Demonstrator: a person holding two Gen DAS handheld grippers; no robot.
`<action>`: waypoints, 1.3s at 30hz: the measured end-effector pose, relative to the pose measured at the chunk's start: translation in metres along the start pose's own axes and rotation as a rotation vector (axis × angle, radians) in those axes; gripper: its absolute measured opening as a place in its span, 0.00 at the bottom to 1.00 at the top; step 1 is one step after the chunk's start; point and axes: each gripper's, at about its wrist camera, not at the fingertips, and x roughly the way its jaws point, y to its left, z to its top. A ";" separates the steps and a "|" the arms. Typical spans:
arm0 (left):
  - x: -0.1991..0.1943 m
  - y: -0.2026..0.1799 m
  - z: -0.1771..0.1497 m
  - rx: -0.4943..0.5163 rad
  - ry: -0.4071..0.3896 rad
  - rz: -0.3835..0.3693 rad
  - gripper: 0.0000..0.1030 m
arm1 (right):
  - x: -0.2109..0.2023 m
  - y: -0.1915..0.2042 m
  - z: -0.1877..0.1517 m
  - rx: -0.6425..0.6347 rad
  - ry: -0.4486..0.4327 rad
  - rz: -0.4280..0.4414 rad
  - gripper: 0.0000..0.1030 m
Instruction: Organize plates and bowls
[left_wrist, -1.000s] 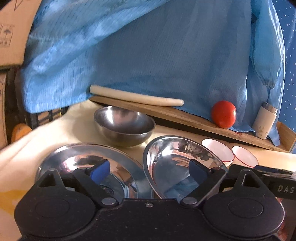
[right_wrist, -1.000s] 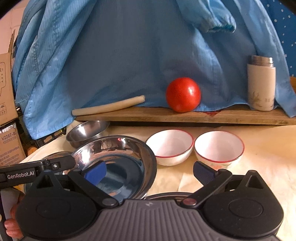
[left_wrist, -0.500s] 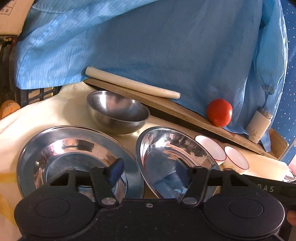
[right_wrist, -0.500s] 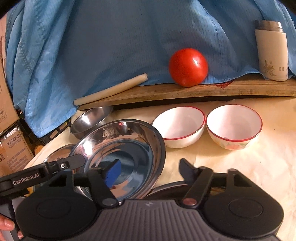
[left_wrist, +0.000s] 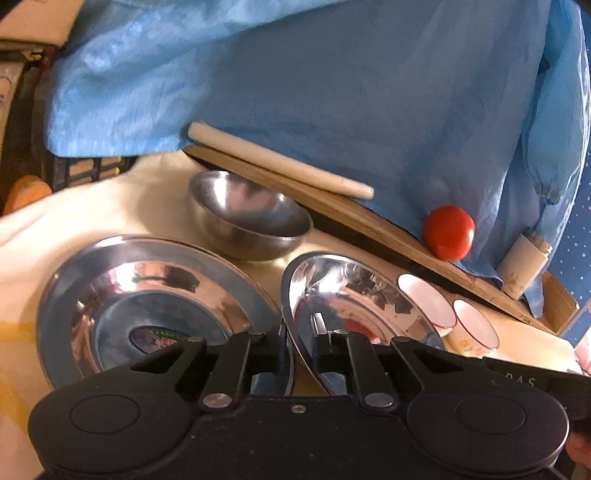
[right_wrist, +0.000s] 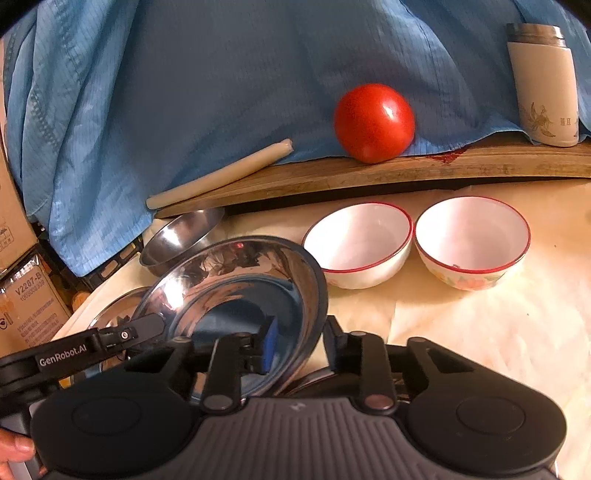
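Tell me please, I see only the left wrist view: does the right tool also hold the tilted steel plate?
Observer: Yes. The right tool has just been closing and now pinches the tilted steel plate at its rim, with the blue pad inside.
Operator: Is anything under that plate?
Observer: Another steel plate lies flat below it, next to the right tool.
Operator: Is there print on the boxes at the left?
Observer: One cardboard box reads V2287.

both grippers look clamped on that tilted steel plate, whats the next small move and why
Probably lift the tilted steel plate a little and carry it over the flat steel plate beside it. The left gripper and right gripper have just been closing onto its near rim, one finger inside, one outside, so it looks secured for stacking.
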 end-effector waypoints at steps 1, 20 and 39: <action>-0.002 0.000 0.000 0.001 -0.011 0.008 0.13 | 0.000 0.000 0.000 -0.002 -0.001 0.003 0.22; -0.043 -0.053 -0.014 0.051 -0.087 -0.074 0.13 | -0.089 -0.004 -0.019 -0.013 -0.184 -0.082 0.18; -0.043 -0.095 -0.071 0.171 0.041 -0.094 0.14 | -0.139 -0.020 -0.088 0.007 -0.225 -0.304 0.19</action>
